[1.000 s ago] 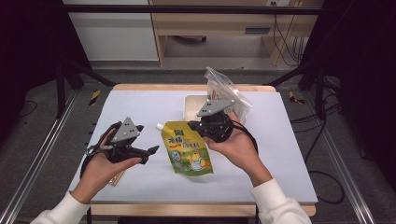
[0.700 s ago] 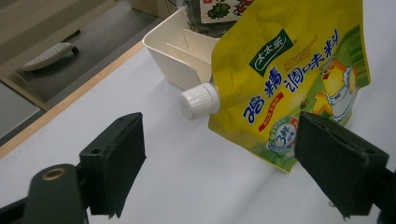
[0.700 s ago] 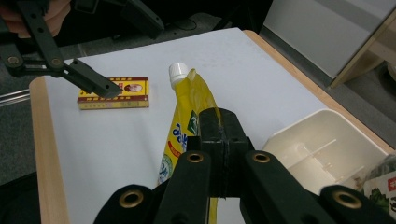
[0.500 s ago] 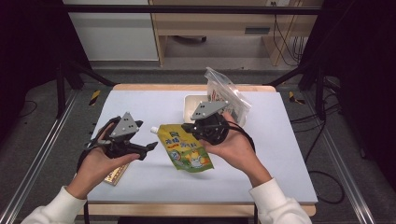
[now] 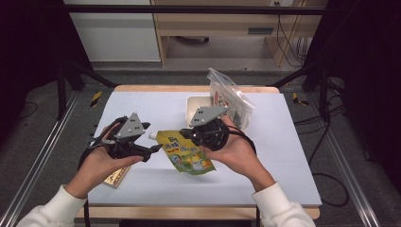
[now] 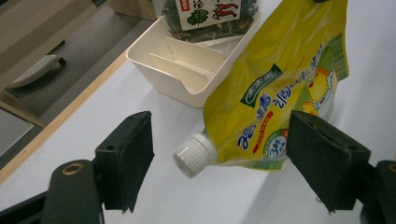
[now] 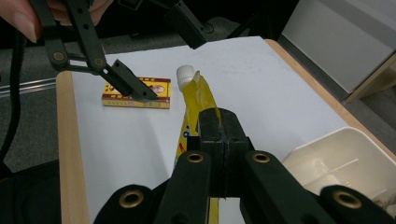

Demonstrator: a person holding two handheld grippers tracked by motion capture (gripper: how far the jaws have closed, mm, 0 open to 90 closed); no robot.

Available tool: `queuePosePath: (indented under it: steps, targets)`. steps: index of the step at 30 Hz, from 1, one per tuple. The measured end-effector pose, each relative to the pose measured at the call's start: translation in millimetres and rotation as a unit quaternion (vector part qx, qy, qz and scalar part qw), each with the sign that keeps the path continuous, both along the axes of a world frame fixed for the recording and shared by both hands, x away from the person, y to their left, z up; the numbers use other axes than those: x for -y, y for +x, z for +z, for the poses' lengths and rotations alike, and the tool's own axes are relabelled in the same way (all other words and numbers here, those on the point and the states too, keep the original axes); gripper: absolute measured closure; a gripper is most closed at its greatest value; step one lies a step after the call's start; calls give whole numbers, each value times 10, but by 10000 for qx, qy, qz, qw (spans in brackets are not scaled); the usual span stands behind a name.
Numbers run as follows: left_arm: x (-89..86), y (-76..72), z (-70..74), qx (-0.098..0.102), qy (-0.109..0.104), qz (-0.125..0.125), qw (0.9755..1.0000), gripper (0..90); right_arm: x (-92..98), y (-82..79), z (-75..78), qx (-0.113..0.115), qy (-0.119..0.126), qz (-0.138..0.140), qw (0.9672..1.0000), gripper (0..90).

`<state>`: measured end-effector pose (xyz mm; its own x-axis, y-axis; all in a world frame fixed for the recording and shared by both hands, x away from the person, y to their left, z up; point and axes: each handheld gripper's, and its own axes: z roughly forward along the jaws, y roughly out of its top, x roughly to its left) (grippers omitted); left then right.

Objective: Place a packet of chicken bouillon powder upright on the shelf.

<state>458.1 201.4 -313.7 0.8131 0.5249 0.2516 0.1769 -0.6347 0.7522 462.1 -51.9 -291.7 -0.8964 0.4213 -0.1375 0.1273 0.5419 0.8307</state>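
High view: the right gripper (image 5: 190,134) holds a yellow pouch (image 5: 188,152) mid-bench, the left gripper (image 5: 152,138) beside its cap; left gripper view: jaws released, flanking the white cap (image 6: 194,154), a cream tray (image 6: 180,70) beyond; right gripper view: jaws clenched on the pouch's edge, a small box (image 7: 156,93) near the bench's edge.

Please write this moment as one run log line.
right gripper: shut on yellow pouch | left gripper: open, jaws around white cap | pouch: lifted
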Motion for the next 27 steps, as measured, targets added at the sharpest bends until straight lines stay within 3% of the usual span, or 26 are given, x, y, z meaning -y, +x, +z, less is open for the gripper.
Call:
queuePosePath:
  steps: [5, 7, 10, 17, 18, 20, 24, 27]
  targets:
    - [61, 47, -30, -97, 64, -159, 9998, 267, -20, -29, 5, 10, -7, 77, 10000, 900]
    - [81, 71, -41, -154, 88, -250, 9995, 326, -27, -47, 8, 8, -18, 123, 9999, 900]
    - [102, 112, -51, -283, 17, -359, 9990, 362, -28, -52, 10, 13, -25, 147, 9999, 900]
    - [182, 190, -59, -385, 218, -624, 9971, 571, -25, -63, 9, 2, -30, 193, 9998, 900]
    - [186, 215, -51, -418, 297, -624, 9967, 658, -21, -62, 9, 1, -35, 204, 9998, 900]
    - [179, 225, -38, -455, 285, -661, 9964, 689, -15, -62, 7, 14, -50, 176, 9998, 900]
    - [155, 230, -8, -637, 123, -847, 9943, 837, 50, -39, -11, -19, -7, 56, 10000, 900]
    - [156, 231, 7, -702, 106, -896, 9934, 846, 65, -42, -16, -25, 11, 63, 10000, 900]
